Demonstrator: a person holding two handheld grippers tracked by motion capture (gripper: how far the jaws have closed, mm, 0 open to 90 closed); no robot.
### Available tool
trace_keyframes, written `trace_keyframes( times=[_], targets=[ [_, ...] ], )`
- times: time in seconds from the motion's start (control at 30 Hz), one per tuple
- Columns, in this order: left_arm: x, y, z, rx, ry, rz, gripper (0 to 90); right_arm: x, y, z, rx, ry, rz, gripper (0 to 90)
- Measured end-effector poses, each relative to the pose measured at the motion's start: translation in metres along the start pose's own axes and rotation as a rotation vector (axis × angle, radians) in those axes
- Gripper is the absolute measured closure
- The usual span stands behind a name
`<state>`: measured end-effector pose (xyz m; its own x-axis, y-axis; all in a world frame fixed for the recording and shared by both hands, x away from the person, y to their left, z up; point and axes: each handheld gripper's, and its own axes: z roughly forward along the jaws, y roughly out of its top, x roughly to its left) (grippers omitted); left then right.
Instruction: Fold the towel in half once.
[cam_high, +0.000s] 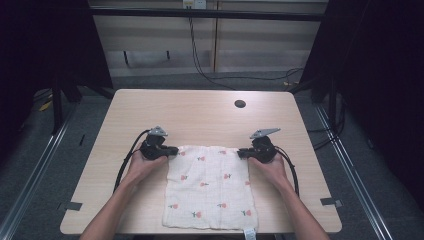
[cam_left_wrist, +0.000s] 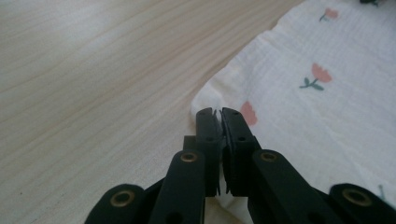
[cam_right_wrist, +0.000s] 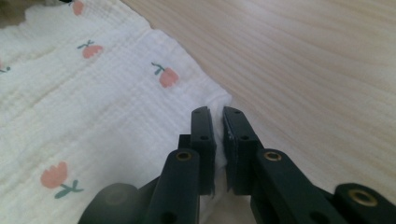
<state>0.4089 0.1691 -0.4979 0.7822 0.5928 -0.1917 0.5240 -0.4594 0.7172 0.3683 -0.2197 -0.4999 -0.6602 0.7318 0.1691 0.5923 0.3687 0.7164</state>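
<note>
A square white muslin cloth printed with small pink tulips (cam_high: 210, 187) lies flat on the pale wood-grain worktop (cam_high: 200, 112), its near hem reaching the worktop's near edge and its far hem lying about halfway across. The person's forearms come in from the near side, one to each far corner of the cloth. The black two-jaw left gripper (cam_high: 172, 150) lies low at the far-left corner; in the left gripper view its jaws are pressed together on the bunched corner of the fabric (cam_left_wrist: 208, 100), a sliver of white showing between the pads. The black two-jaw right gripper (cam_high: 241, 152) mirrors it at the far-right corner, and in the right gripper view its jaws are likewise pinching the cloth's corner (cam_right_wrist: 219, 100), though the pads there stand a hair apart and I cannot be fully sure how firmly the fabric is caught. Holding both far corners at once makes sense for a fold: with the cloth pinned by its own weight along the near hem, the two corners can be lifted together and carried toward the near edge so the far half lays over the near half squarely. A small dark round hole (cam_high: 240, 104) sits near the worktop's far-right corner, well apart from the cloth.
</note>
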Motion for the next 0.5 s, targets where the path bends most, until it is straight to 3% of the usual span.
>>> trace_keyframes(
  times=[0.03, 0.07, 0.2, 0.23, 0.5],
  targets=[
    [0.0, 0.0, 0.0, 0.0, 0.0, 0.0, 86.3, 0.0, 0.0, 0.0, 0.0, 0.0, 0.0, 83.2],
    [0.0, -0.002, -0.005, -0.031, -0.003, -0.023, 86.3, 0.0, 0.0, -0.004, -0.027, 0.011, -0.012, 82.5],
    [-0.002, -0.002, -0.011, -0.057, -0.009, -0.025, 86.4, 0.0, 0.001, -0.006, -0.037, 0.016, -0.005, 83.3],
    [-0.003, 0.001, -0.016, -0.088, -0.026, -0.038, 86.4, 0.001, 0.002, -0.009, -0.05, 0.025, 0.004, 83.9],
    [-0.003, 0.01, -0.033, -0.148, -0.04, -0.016, 86.5, -0.001, 0.007, -0.019, -0.107, 0.048, 0.018, 84.3]
  ],
)
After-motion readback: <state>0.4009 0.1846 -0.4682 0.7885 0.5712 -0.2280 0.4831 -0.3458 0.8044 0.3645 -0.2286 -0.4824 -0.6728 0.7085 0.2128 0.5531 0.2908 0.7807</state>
